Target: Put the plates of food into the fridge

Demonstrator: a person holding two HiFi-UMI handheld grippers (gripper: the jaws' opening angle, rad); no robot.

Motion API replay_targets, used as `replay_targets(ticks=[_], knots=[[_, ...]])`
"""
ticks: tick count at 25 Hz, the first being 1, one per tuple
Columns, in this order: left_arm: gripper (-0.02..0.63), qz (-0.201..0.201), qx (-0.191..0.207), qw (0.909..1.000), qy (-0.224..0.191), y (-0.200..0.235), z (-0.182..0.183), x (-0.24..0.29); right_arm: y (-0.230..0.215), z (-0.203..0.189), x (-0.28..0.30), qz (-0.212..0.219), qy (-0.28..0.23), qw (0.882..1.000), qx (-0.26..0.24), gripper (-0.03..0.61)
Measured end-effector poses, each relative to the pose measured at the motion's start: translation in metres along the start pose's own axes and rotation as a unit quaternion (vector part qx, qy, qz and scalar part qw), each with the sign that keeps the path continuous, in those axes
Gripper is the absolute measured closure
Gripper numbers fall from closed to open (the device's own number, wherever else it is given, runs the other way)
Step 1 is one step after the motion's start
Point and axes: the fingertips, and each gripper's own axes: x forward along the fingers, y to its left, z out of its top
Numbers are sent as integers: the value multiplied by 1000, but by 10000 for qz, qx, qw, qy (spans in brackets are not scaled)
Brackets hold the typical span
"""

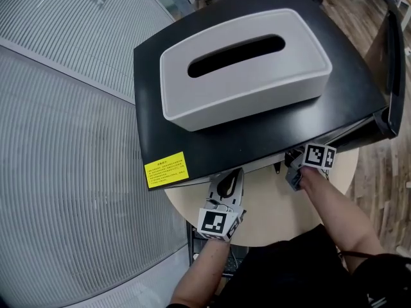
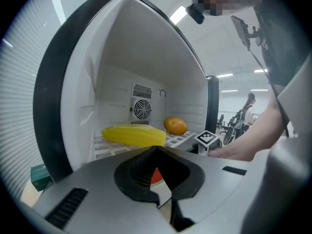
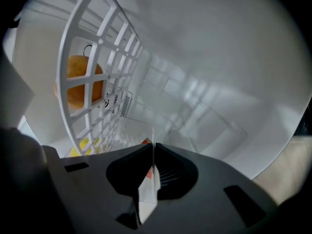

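A thin white plate (image 3: 146, 199) is pinched by its rim in my right gripper (image 3: 153, 147), which is shut on it inside the fridge beside the white wire shelf (image 3: 109, 48). Something red (image 3: 145, 141) lies on the plate just past the jaws. My left gripper (image 2: 157, 150) is also shut on a white plate rim (image 2: 165, 195), with red food (image 2: 155, 177) behind it. A yellow corn cob (image 2: 134, 134) and an orange (image 2: 174, 126) rest on the shelf. From above, the left gripper (image 1: 221, 201) and right gripper (image 1: 298, 165) reach under the fridge top, which hides the plate.
The black fridge top (image 1: 192, 146) carries a grey tissue box (image 1: 241, 63) and a yellow sticker (image 1: 166, 169). The fridge door (image 1: 393, 69) stands open at the right. The fridge sits on a round beige table (image 1: 276, 210). A green box (image 2: 40, 175) lies left of the fridge.
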Motion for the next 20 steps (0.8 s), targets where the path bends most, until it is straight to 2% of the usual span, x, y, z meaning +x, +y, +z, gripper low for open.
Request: replay_targets(ticks=[4,20], knots=[[611,23,-98,9999,57,5,-5,-6,-4,1,8,-134,-17,9999,2,559],[611,300,-250,9992,69,13,-11,-22,-23,11,17,-1075,-290,9912,-719,558]])
